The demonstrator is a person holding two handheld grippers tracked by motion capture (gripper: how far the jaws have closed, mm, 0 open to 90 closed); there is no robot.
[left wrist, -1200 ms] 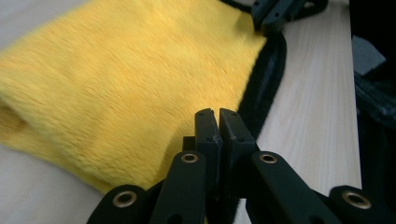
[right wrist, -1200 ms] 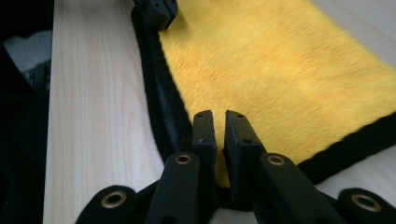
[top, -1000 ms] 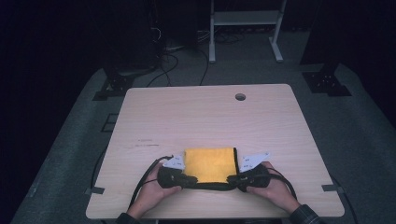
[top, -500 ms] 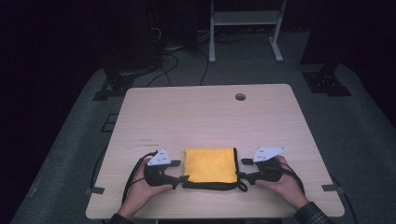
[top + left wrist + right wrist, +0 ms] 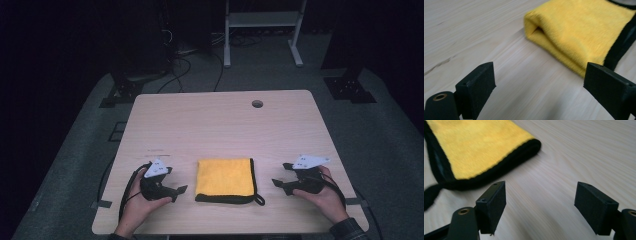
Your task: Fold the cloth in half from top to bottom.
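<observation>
Two grippers rest low on the wooden bench (image 5: pixel 220 125), one on each side of a folded yellow cloth (image 5: pixel 224 177) with black edging that lies flat near the bench's near edge. The left gripper (image 5: pixel 176 191) sits just to the cloth's left, its jaws having just been opening and now spread wide with only bare wood between them. The right gripper (image 5: pixel 280 183) sits a little apart on the cloth's right, its jaws likewise just opened, spread and holding nothing.
</observation>
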